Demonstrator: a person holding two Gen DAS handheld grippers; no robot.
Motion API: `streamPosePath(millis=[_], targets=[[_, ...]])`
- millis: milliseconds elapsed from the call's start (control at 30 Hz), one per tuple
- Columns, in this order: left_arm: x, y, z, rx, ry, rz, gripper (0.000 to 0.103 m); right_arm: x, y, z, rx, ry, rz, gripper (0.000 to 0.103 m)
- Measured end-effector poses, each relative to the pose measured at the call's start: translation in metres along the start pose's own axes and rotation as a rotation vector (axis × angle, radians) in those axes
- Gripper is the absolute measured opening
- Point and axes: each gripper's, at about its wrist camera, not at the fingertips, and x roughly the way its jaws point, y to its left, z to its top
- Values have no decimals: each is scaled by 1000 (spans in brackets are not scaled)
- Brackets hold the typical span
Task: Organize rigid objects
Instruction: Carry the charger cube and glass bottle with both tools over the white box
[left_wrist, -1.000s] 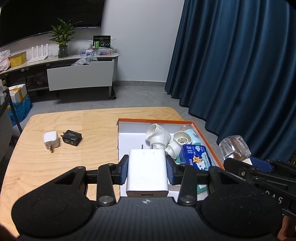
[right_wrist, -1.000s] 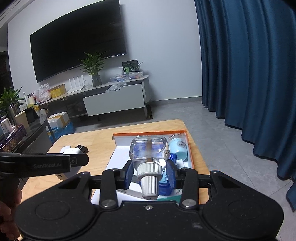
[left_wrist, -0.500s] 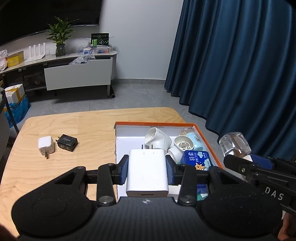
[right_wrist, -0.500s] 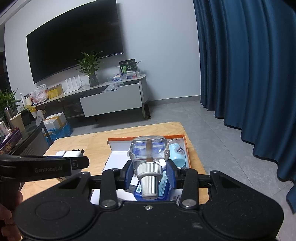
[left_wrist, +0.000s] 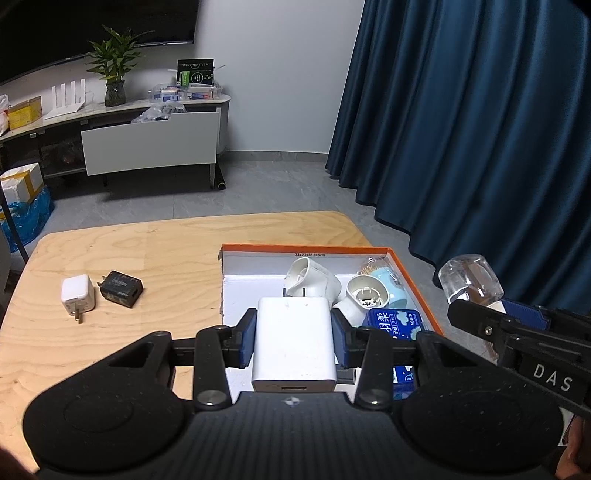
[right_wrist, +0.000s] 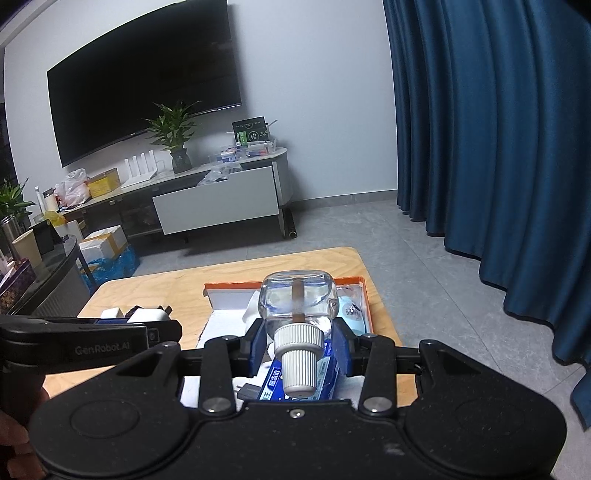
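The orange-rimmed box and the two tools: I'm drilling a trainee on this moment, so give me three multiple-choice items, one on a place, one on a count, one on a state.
1. Where does the small black charger lie?
A. In the orange-rimmed box
B. On the wooden table, left of the box
C. On the floor

2. How many chargers lie on the table outside the box?
A. Two
B. Four
C. None

3. What does the right tool grip?
A. Nothing
B. A tissue pack
C. A clear bottle with a white ribbed cap

Answers: B, it sits beside the small white charger on bare wood; A, only those two show; C, the blue pads clamp the bottle's shoulders.
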Motion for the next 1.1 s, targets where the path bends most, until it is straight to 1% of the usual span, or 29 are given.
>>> streamPosePath(millis=[1100], targets=[[40,5,10,-20,48,2,41,39,-5,12,-13,29,-9,47]])
